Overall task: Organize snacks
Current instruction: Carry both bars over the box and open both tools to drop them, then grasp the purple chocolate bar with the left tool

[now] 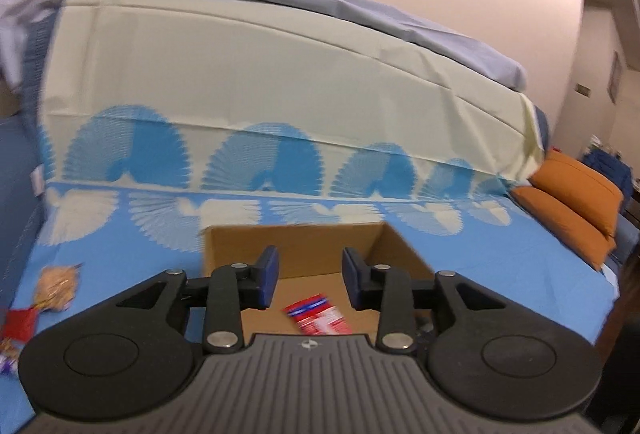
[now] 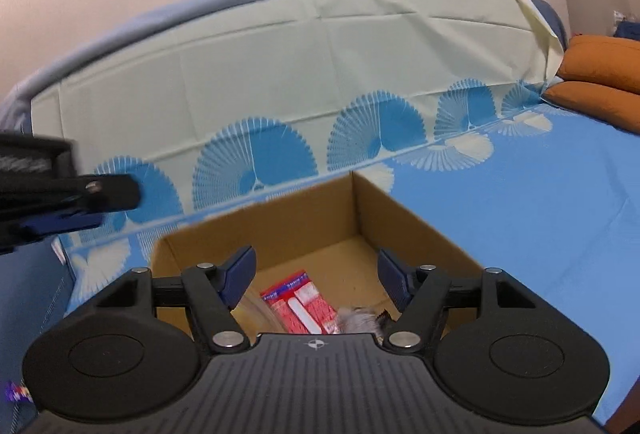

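Cardboard box point(image 2: 360, 218) sits low in the middle of both views, with a red packet point(image 2: 298, 300) and a silvery wrapper point(image 2: 360, 320) inside. Both grippers' jaws are spread and hold nothing, so the drop looks done. Next, fetch the snacks point(image 1: 54, 286) at lower left.
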{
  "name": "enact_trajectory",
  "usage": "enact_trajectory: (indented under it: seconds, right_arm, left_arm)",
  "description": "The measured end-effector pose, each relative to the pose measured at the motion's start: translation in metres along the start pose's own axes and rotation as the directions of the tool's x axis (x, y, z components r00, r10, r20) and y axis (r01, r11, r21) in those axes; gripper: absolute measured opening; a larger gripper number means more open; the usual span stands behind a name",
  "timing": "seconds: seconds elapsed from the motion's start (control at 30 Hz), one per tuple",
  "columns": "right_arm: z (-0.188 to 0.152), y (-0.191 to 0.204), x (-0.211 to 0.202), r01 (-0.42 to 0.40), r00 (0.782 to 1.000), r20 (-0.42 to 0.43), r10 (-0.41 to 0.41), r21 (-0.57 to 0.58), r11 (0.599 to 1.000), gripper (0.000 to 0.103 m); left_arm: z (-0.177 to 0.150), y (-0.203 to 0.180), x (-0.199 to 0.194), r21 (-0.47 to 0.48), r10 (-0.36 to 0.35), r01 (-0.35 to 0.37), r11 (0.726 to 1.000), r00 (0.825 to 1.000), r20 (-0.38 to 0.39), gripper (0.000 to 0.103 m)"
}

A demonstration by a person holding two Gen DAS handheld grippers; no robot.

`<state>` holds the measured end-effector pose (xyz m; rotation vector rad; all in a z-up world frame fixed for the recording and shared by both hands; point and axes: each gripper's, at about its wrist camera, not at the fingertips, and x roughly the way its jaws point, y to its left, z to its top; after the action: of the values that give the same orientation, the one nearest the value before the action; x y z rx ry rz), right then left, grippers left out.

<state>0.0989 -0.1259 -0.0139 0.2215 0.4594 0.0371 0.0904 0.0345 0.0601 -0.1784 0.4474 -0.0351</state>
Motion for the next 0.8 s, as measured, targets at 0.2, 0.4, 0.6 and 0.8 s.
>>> enact_trajectory:
  seconds: [0.2,0.4,0.6,0.8]
  right_arm:
    - [-0.005,0.007,0.0,-0.027,1.0,-0.004,0.027,-0.026,0.999,0.07]
    - [-0.01,0.027,-0.007,-0.153,0.988,-0.019,0.152,-0.086,0.984,0.07]
    - [-0.015,0.049,-0.014,-0.254,0.967,-0.053,0.249,-0.152,0.955,0.07]
    - [-0.019,0.059,-0.016,-0.303,0.953,-0.074,0.295,-0.184,0.935,0.07]
  left_arm:
    - [-0.051,0.063,-0.029,-0.036,0.07,-0.072,0.997,0.997,-0.044,0.039]
    - [-0.105,0.153,-0.046,-0.207,0.218,-0.257,0.944,0.957,-0.193,0.038]
    - [-0.122,0.221,-0.037,-0.42,0.359,-0.442,0.793,0.895,-0.264,0.051]
    - [-0.112,0.251,0.0,-0.477,0.474,-0.552,0.684,0.833,-0.285,0.073]
